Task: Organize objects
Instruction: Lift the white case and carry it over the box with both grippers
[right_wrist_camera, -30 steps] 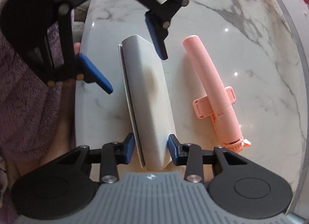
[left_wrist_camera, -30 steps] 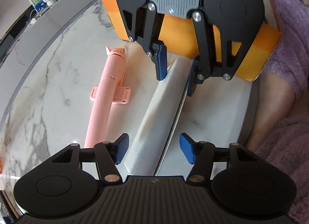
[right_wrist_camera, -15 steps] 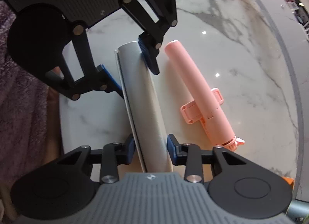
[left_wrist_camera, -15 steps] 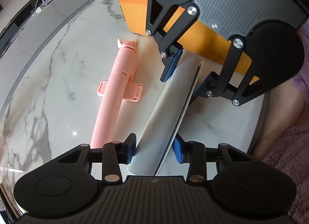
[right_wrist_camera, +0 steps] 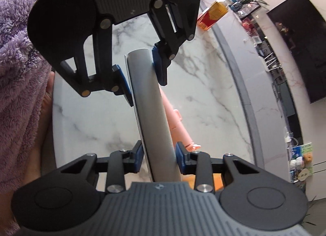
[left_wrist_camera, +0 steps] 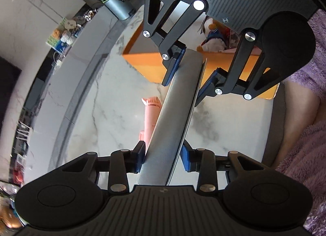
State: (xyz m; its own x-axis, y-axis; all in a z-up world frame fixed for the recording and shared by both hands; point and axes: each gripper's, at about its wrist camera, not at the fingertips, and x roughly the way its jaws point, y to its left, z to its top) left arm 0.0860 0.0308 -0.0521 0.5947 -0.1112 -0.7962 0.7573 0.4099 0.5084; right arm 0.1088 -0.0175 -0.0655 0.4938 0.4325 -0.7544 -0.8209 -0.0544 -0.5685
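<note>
A long grey folded case (left_wrist_camera: 173, 122) is held off the marble table between both grippers, one at each end. My left gripper (left_wrist_camera: 163, 159) is shut on its near end in the left wrist view. My right gripper (right_wrist_camera: 159, 159) is shut on the other end; the case (right_wrist_camera: 150, 109) runs away from it toward the left gripper (right_wrist_camera: 142, 77). The right gripper (left_wrist_camera: 189, 73) shows at the far end in the left wrist view. A pink selfie stick (left_wrist_camera: 149, 118) lies on the table under the case, also seen in the right wrist view (right_wrist_camera: 179, 128).
An orange box (left_wrist_camera: 146, 65) with toys inside stands on the table beyond the case. The marble table (left_wrist_camera: 106, 113) has a curved grey rim. A red-yellow carton (right_wrist_camera: 212, 15) stands at the far edge. A purple fluffy sleeve (right_wrist_camera: 18, 85) and a hand are at the side.
The left gripper closed on the case's end. Both grippers then lifted the case off the table, and the views tilted up to show more of the room.
</note>
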